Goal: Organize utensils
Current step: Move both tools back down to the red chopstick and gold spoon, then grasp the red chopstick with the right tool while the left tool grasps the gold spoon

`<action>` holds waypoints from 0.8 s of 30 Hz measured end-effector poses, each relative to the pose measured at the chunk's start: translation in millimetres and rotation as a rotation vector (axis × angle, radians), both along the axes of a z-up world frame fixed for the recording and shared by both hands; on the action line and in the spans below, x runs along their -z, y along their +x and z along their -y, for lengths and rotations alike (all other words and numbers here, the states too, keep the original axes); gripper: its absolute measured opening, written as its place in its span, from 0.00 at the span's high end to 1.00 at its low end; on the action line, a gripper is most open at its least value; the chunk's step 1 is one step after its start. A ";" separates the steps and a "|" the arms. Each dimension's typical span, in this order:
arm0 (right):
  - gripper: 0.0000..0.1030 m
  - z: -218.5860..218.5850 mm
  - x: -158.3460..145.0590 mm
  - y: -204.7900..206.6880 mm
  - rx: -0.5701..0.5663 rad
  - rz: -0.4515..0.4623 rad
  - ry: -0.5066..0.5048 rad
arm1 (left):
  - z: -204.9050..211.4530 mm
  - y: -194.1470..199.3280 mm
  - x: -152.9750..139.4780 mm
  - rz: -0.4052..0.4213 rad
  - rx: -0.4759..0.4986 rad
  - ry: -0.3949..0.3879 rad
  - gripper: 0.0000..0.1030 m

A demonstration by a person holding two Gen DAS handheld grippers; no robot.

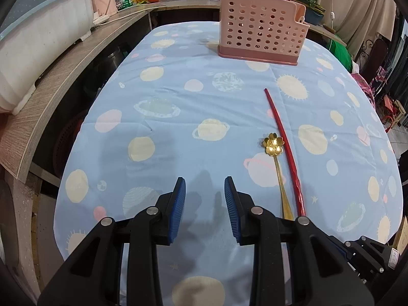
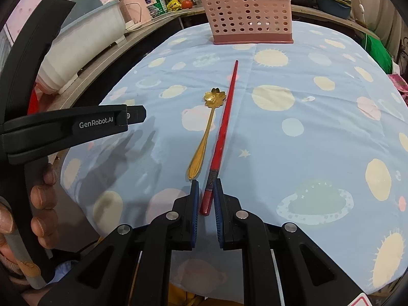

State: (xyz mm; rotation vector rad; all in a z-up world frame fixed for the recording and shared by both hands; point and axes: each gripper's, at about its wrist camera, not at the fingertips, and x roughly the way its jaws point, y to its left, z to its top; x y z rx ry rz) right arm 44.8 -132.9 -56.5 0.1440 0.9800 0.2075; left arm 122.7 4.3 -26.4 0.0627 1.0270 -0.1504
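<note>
One red chopstick [image 2: 224,127] and one gold flower-bowled spoon [image 2: 206,132] lie side by side at mid-frame on the worktop [image 2: 306,153]; one pink perforated utensil holder [image 2: 248,12] stands at top centre. The right gripper [image 2: 206,191] has its fingers nearly closed around the chopstick's near end, while the left gripper [image 1: 205,186] hangs released, empty.

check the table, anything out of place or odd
Two utensils lie loose on the tablecloth instead of in the pink caddy: a gold spoon and a single red chopstick, side by side. The right gripper is closed on the chopstick's near end. Nothing is spilled or visibly damaged.
</note>
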 end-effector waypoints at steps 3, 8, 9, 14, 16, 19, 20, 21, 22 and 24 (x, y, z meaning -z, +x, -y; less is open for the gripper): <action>0.87 -1.1 2.4 1.0 0.004 0.000 -0.005 | -0.1 -0.7 0.8 -0.003 0.002 -0.001 0.71; 0.90 -0.7 3.5 2.1 0.015 0.008 -0.012 | 1.4 -2.4 6.1 -0.015 0.009 0.000 0.71; 0.92 -0.1 3.5 1.8 0.022 0.011 -0.015 | 1.7 -2.7 7.2 -0.019 0.011 -0.001 0.71; 0.93 9.9 3.8 0.1 0.061 0.016 -0.002 | 6.1 -5.7 10.5 -0.031 0.022 -0.004 0.62; 0.93 15.9 3.3 -1.2 0.084 0.020 0.003 | 9.5 -8.1 11.6 -0.033 0.034 -0.009 0.61; 0.93 26.5 2.6 -2.7 0.119 0.024 0.011 | 17.5 -12.8 13.5 -0.041 0.058 -0.021 0.55; 0.93 30.3 2.2 -3.6 0.130 0.027 0.013 | 20.5 -14.7 14.1 -0.043 0.067 -0.027 0.53; 0.93 33.4 1.8 -4.3 0.139 0.029 0.012 | 23.5 -16.5 14.5 -0.045 0.075 -0.033 0.49; 0.93 36.6 1.3 -5.1 0.149 0.032 0.012 | 26.9 -18.3 14.8 -0.047 0.085 -0.046 0.45; 0.93 42.8 1.0 -6.3 0.167 0.035 0.012 | 33.9 -21.0 15.5 -0.055 0.104 -0.069 0.42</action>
